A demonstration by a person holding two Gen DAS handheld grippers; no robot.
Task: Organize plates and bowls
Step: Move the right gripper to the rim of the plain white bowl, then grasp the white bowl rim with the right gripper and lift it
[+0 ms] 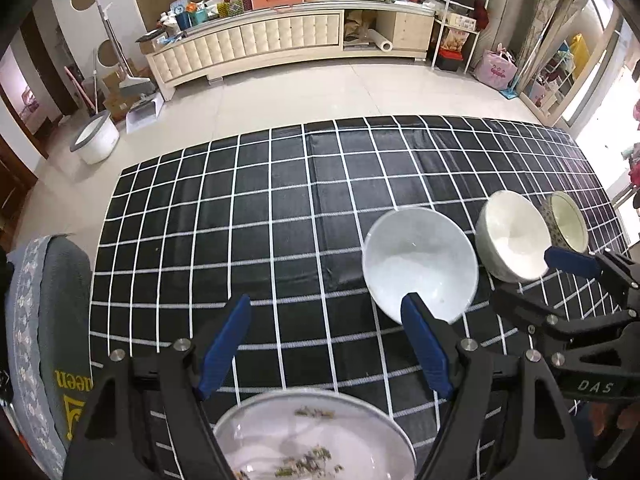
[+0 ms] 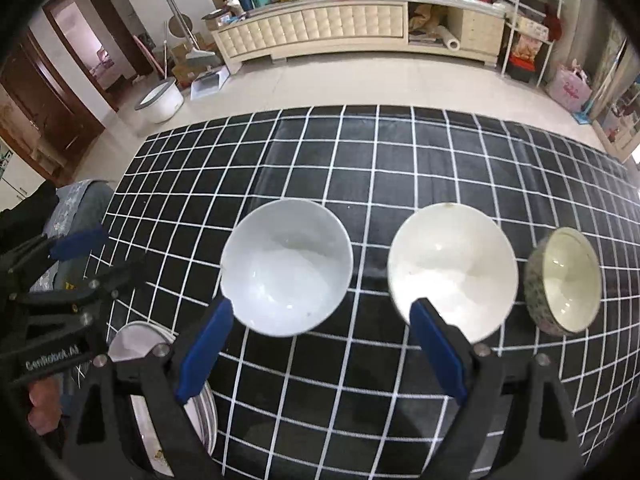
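I have both tongs hanging over the checked worktop (image 2: 360,152) with nothing in them: the left tongs (image 1: 326,346) stand wide apart just above the patterned plate (image 1: 316,436) at the near edge, and the right tongs (image 2: 324,354) are equally spread, pointing at the gap between two bowls. Three bowls sit upright in a row across the cloth, each apart from the next: a white bowl (image 2: 286,266) on the left, a cream bowl (image 2: 452,270) in the middle, and a smaller speckled bowl (image 2: 564,282) furthest right. From the right wrist the plate looks like the top of a small stack, which I read as the gathering spot. My judgement is that spread tongs suit a rim pinch, and that nesting the bowls by size is the work left.
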